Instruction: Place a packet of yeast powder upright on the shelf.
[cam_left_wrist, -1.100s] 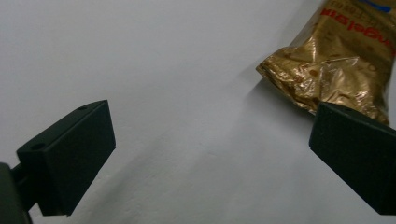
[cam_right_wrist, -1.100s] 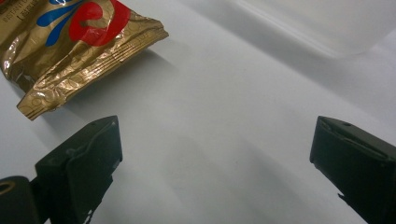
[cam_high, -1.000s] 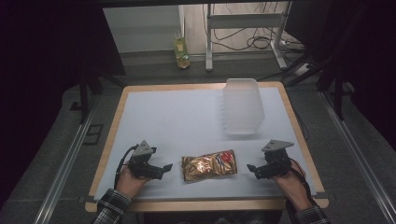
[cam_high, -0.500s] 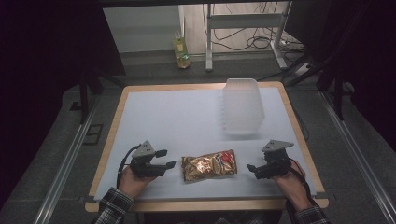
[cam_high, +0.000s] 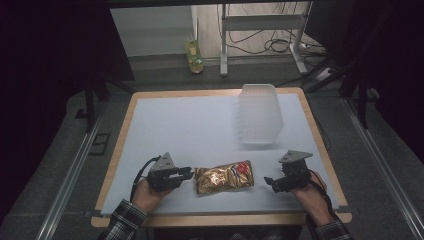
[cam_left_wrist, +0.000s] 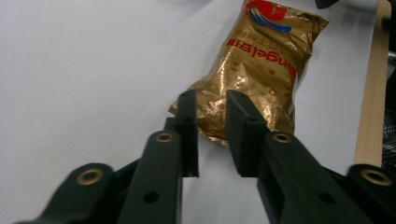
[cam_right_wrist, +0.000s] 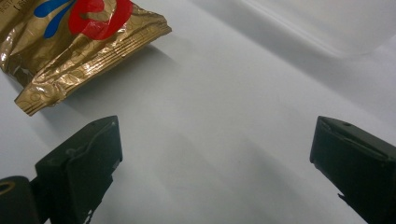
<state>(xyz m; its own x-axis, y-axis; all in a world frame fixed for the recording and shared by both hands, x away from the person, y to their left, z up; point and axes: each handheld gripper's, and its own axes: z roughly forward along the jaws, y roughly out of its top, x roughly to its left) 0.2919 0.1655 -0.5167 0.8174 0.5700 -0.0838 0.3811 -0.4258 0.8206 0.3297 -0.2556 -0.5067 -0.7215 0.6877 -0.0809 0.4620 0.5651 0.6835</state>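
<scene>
Gold snack bag (cam_high: 223, 177), red-blue logo

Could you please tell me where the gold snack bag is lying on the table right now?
In the high view, the gold snack bag lies near the table's front edge, between the left gripper at its left end and the right gripper, apart.

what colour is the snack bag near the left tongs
Shiny gold snack bag with red lettering and a red-and-blue logo; clearest in the left gripper view.

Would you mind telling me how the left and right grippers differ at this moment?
The left gripper has its jaws nearly together, closing on the snack bag's end; the right gripper stands wide open on nothing. The left touches the bag; the right sits apart from it. Both are hand-held, low over the table.
</scene>
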